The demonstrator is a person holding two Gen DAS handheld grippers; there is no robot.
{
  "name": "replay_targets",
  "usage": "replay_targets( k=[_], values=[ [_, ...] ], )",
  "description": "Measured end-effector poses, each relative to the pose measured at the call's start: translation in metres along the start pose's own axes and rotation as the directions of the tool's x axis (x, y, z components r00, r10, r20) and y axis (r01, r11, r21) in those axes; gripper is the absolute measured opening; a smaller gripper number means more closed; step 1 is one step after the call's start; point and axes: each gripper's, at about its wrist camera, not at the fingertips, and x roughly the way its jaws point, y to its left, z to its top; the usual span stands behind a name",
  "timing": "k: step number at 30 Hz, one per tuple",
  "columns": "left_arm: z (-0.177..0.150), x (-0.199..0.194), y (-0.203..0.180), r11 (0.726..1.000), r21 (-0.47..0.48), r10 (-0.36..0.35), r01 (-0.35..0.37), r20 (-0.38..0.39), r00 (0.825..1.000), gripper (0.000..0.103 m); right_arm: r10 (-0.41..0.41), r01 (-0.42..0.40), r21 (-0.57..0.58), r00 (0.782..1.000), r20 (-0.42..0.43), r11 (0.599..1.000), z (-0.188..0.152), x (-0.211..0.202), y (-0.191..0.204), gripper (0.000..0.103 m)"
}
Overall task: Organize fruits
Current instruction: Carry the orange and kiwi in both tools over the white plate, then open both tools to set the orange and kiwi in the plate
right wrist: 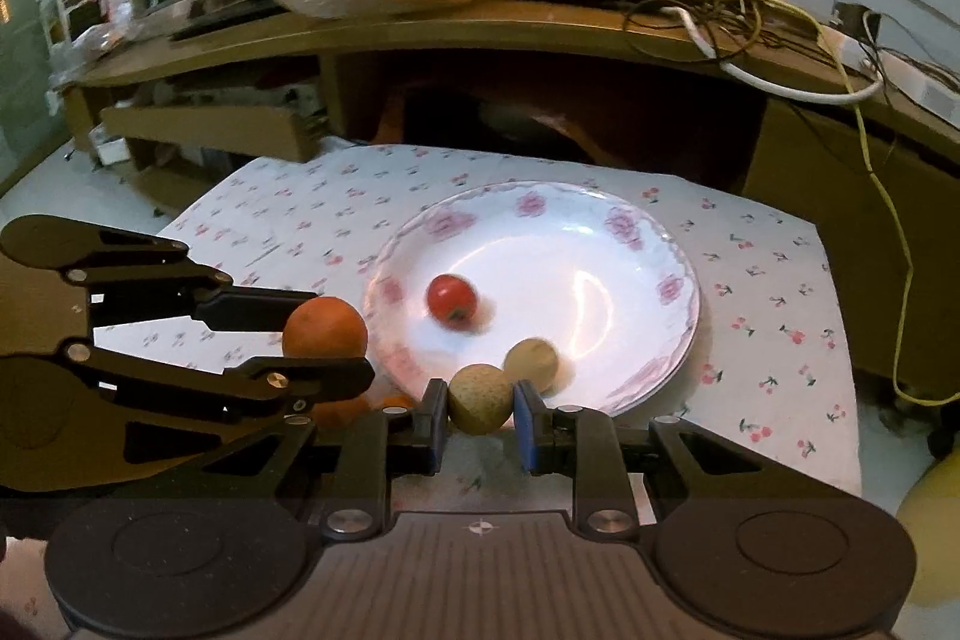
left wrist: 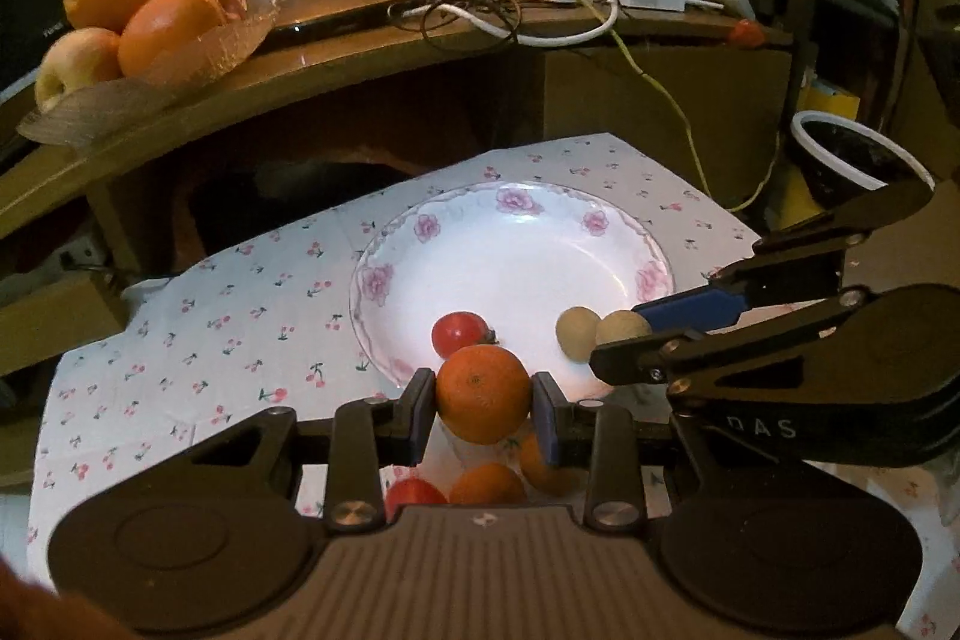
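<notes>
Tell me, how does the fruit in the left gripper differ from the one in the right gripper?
The left gripper holds an orange; the right gripper holds a tan round fruit. The orange is bright orange, the tan round fruit dull beige. The orange looks clearly bigger. The orange is at the near edge of the plate, the tan round fruit just over its rim. Both are round and pinched between two fingers.

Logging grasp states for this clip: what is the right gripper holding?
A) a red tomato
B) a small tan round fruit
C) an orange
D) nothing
B: the right gripper is closed on a small tan round fruit at the plate's near rim, while the orange sits in the left gripper.
</notes>
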Motion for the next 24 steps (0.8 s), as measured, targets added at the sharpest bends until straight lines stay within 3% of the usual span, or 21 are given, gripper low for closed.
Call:
replay_targets(
  k=[18, 24],
  values=[
    [0.004, 0.033, 0.007, 1.000, 0.010, -0.025, 0.026, -0.028, 0.999, 0.039, -0.025, 0.026, 0.033, 0.999, -0.045, 0.999, 0.003, 0.033, -0.016, 0.025],
    [0.005, 0.034, 0.009, 1.000, 0.001, -0.024, 0.024, -0.020, 1.000, 0.041, -0.044, 0.045, 0.033, 0.999, -0.026, 0.998, 0.007, 0.034, -0.018, 0.028]
  ],
)
